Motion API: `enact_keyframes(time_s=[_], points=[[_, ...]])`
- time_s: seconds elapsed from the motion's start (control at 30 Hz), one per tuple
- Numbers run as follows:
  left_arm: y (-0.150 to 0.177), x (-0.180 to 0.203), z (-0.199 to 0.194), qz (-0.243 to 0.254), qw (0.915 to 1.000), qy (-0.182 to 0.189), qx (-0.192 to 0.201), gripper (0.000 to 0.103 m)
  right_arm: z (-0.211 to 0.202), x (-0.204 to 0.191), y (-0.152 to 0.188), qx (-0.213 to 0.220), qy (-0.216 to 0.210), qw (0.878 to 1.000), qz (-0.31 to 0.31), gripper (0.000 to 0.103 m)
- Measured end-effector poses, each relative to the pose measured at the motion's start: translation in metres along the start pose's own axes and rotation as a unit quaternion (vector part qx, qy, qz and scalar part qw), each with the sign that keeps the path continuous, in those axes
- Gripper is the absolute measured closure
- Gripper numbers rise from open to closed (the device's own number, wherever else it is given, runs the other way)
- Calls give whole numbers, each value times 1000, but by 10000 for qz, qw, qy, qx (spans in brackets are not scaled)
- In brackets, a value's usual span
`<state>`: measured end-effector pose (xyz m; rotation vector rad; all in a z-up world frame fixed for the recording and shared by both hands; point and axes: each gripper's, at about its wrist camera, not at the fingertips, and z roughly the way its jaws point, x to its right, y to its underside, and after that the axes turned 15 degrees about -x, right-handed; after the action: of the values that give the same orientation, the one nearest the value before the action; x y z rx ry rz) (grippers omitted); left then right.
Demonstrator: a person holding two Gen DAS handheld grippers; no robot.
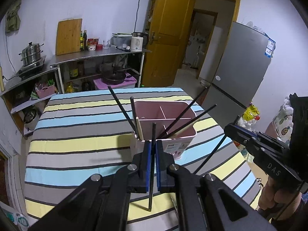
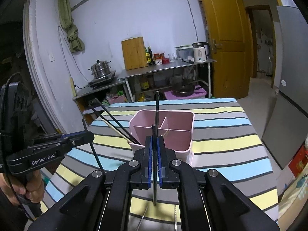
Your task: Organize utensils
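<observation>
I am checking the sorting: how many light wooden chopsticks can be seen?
2. Both stand in the pink holder: one light wooden chopstick leans at its near left corner, the other leans to the right. More may be hidden inside.

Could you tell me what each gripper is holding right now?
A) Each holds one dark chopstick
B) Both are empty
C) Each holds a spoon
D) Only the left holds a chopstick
A: the left gripper is shut on a dark chopstick between its blue pads, and the right gripper is shut on another dark chopstick, both in front of the pink utensil holder.
</observation>
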<state>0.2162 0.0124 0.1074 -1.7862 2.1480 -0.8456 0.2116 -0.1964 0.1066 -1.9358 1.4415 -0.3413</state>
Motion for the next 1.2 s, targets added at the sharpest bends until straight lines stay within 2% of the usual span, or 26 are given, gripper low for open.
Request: enact_keyframes(time_s=[0.3,0.63,0.9,1.2], points=[[20,11,-17,127,9999,-52,40,98,-14,-2,15,-72,73,9999,-107,99],[34,18,-31,225,9996,-94,-144,98,-28,-1,26,-177,134,9995,-204,99],[31,17,-35,143,9998,-35,-123,98,-37,-5,24,19,74,9998,-206,99],[13,17,-53,102,9998,90,146,98,-53,-7,8,419,-19,9989,-209,99]])
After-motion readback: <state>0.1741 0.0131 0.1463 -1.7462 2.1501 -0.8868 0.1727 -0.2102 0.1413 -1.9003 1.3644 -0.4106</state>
